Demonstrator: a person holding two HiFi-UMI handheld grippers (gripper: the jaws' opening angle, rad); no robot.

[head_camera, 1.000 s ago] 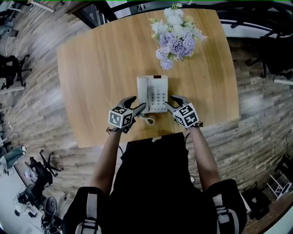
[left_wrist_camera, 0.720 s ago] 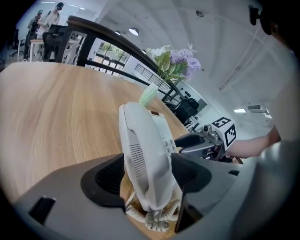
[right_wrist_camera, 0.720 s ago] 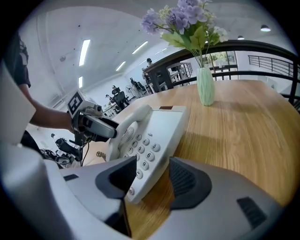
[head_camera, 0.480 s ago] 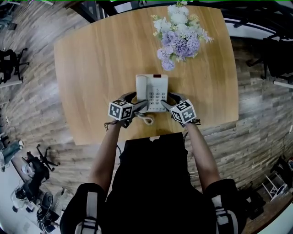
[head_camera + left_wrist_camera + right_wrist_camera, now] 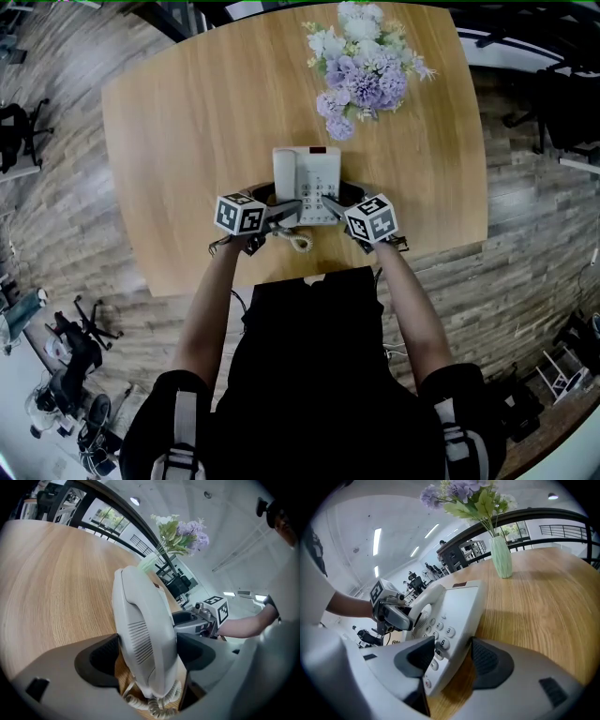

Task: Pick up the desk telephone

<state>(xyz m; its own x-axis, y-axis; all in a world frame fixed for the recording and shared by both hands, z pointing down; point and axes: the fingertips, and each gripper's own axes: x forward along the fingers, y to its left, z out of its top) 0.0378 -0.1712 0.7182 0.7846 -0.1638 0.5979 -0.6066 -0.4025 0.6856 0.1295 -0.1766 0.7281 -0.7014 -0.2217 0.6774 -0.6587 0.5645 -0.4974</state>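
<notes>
The desk telephone (image 5: 307,172) is sitting on the table (image 5: 187,122) near its front edge. The left tool (image 5: 147,651) is opening around the handset (image 5: 140,625) and the right tool (image 5: 452,656) around the keypad (image 5: 443,637), neither gripping. Both should be closing squarely before lifting together.

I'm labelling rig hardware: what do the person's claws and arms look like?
Left claw and right claw are grey, with dark ribbed pads, each carrying a white cube with black square markers. Black short sleeves, forearms bare. Both claws are opening, the telephone between their jaws.
</notes>
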